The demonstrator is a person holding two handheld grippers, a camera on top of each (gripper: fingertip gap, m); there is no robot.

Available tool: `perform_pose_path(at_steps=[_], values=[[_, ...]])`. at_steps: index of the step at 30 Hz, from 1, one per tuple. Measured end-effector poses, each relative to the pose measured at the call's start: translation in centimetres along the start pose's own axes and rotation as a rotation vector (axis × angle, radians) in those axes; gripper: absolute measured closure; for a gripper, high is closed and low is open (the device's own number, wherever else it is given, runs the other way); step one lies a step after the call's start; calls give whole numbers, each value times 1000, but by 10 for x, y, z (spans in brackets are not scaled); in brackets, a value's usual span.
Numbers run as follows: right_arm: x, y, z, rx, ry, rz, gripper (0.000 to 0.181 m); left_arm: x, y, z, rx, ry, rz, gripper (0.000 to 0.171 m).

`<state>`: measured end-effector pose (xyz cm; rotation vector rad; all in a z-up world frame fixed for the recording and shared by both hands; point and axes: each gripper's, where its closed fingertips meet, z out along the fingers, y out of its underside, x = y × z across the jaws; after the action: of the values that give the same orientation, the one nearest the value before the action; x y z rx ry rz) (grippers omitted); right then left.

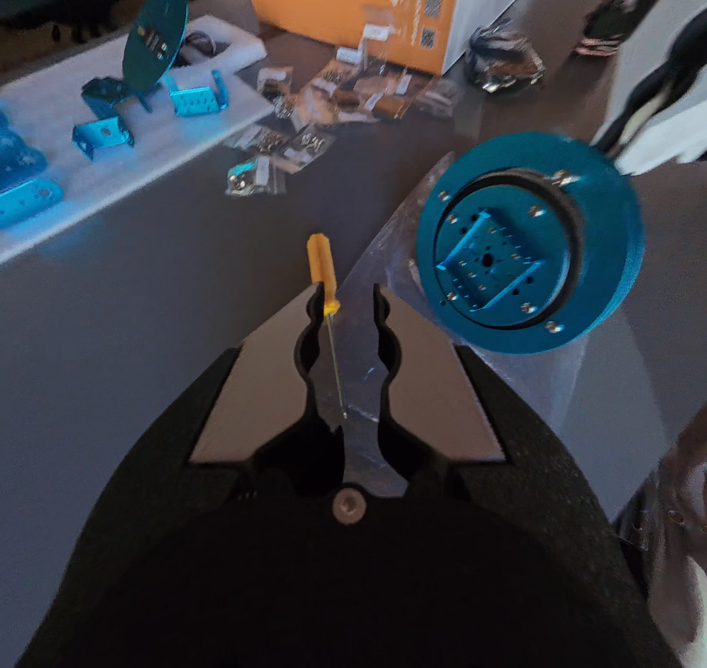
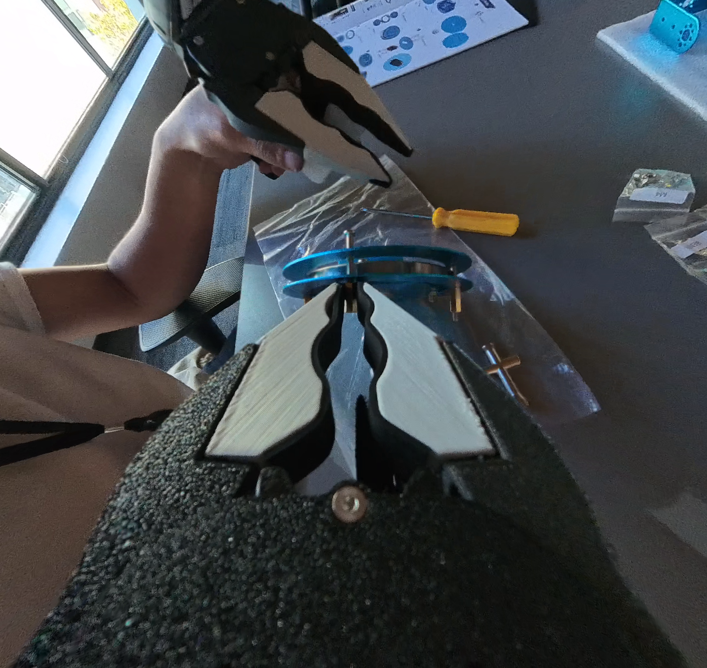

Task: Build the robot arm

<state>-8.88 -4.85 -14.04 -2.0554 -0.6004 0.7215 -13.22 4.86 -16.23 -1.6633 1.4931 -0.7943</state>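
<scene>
My left gripper (image 1: 347, 290) is open and empty, hovering above a yellow-handled screwdriver (image 1: 321, 263) that lies on the grey table (image 1: 153, 343). It also shows at the top of the right wrist view (image 2: 396, 167), held by a person's hand. My right gripper (image 2: 350, 294) is shut on a brass post at the edge of a blue two-disc assembly (image 2: 377, 263), holding it above a clear plastic bag (image 2: 336, 213). In the left wrist view the assembly (image 1: 528, 244) hangs tilted to the right of my left gripper. The screwdriver (image 2: 474, 221) lies just beyond the assembly.
An orange box (image 1: 344, 10) and several small bags of screws (image 1: 306, 114) lie at the back. Blue brackets (image 1: 197, 96) sit on a white foam sheet (image 1: 57, 114) at the left. A printed sheet (image 2: 421, 26), a loose bolt and standoff (image 2: 501, 370), the person's arm (image 2: 153, 248) and a chair (image 2: 214, 294) are nearby. The gap from one gripper's tips to the other's is roughly 12 cm. Between my left fingertips and the screwdriver (image 2: 474, 221) there is roughly 8 cm. It is also in sight in the left wrist view (image 1: 329, 266).
</scene>
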Motion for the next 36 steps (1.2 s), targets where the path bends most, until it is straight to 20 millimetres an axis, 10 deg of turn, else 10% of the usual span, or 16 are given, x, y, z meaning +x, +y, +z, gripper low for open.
perform_pose_path(at_steps=[12,28,36], values=[[-13,-28,29,-232,-191,-117,176,56,-39,-48,312,458,11,147],[-23,-25,36,-184,-335,-172,176,75,-23,-32,284,552,115,160],[-15,-24,31,-185,-189,-474,176,78,-29,-27,347,529,177,167]])
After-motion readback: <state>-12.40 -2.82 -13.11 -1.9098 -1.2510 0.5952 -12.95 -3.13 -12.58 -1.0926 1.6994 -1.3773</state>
